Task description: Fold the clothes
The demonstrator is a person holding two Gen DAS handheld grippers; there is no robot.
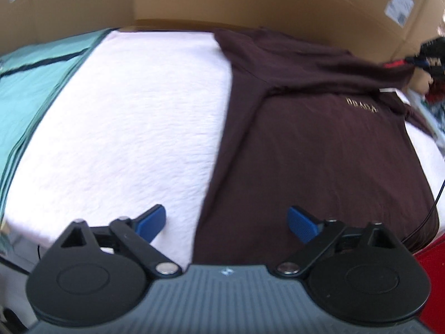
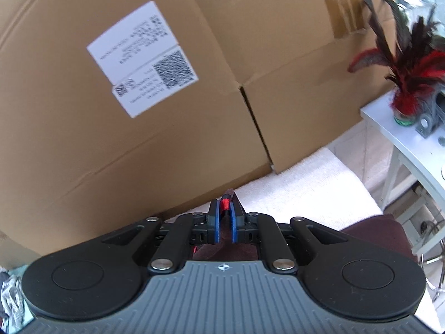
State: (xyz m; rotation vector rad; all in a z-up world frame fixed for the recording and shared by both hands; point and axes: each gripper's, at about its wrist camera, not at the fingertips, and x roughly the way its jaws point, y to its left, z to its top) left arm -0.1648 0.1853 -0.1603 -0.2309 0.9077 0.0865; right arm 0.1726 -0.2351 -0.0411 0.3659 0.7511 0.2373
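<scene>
A dark maroon T-shirt (image 1: 319, 153) with small gold lettering lies flat on the right half of a white fluffy surface (image 1: 133, 117). My left gripper (image 1: 226, 222) hovers open over the shirt's near left edge, one blue pad over the white cover and the other over the fabric. In the right wrist view my right gripper (image 2: 225, 222) is shut on a pinch of maroon fabric with a red strip showing between the pads. More of the maroon T-shirt (image 2: 370, 231) hangs below it. The shirt's far right edge is lifted toward a blurred dark shape (image 1: 428, 55).
Tall cardboard boxes (image 2: 139, 139) wall off the back of the surface. A teal garment (image 1: 25, 91) lies at the left. A white shelf (image 2: 389, 128) with a red and black feather ornament (image 2: 408, 83) stands to the right. A black cable (image 1: 434, 203) hangs by something red (image 1: 434, 278).
</scene>
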